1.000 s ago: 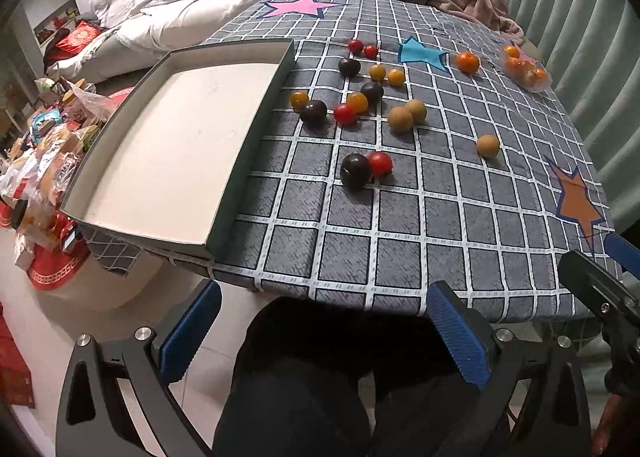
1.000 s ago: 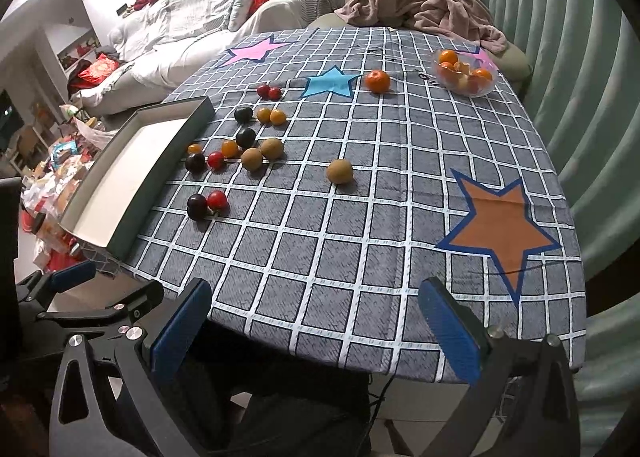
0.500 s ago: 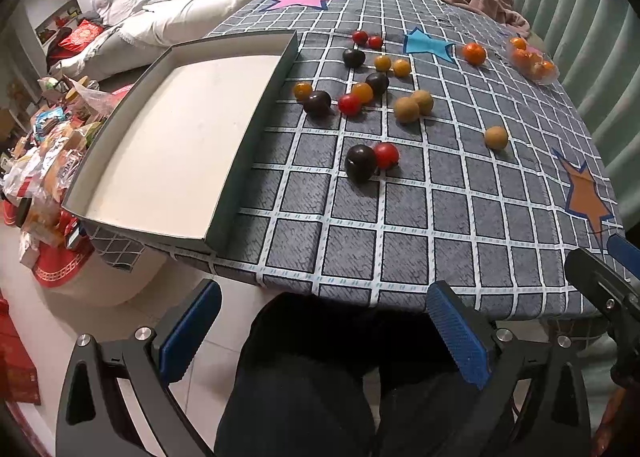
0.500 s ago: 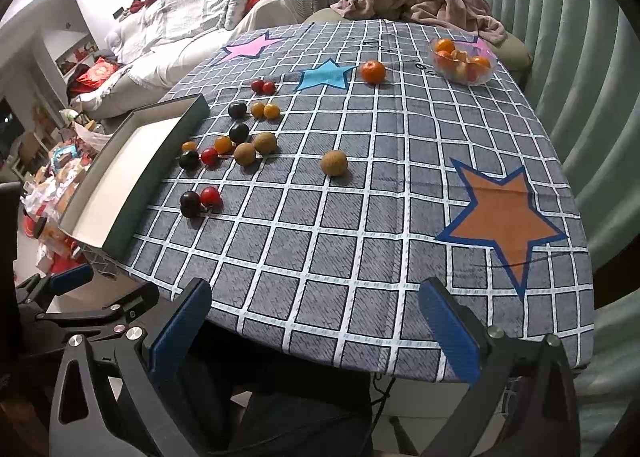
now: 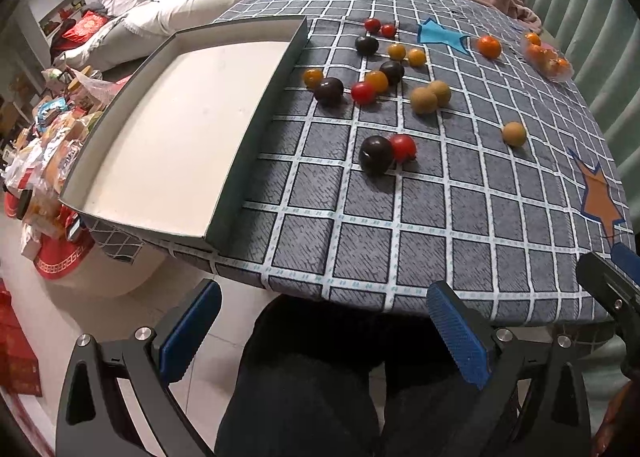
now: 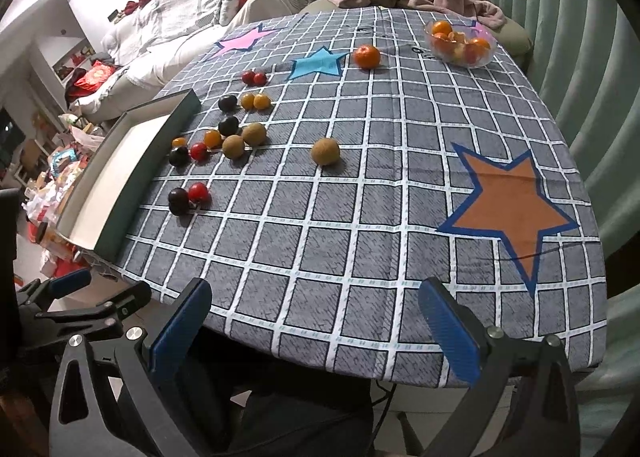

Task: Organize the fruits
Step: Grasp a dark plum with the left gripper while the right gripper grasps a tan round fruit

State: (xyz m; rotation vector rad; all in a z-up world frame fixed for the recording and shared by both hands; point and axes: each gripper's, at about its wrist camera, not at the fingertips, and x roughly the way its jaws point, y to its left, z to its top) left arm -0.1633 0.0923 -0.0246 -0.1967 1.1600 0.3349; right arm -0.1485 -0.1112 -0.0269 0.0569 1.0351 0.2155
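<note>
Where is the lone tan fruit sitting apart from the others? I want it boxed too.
The lone tan fruit lies mid-table in the right wrist view, right of the two touching tan fruits and left of the orange star.

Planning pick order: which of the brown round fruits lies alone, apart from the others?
The brown fruit nearest the orange star; the other two touch each other beside the dark plums.

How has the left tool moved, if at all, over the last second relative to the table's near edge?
Yes. The left tool has come forward and up: the table edge now sits lower and nearer, with the tray larger.
</note>
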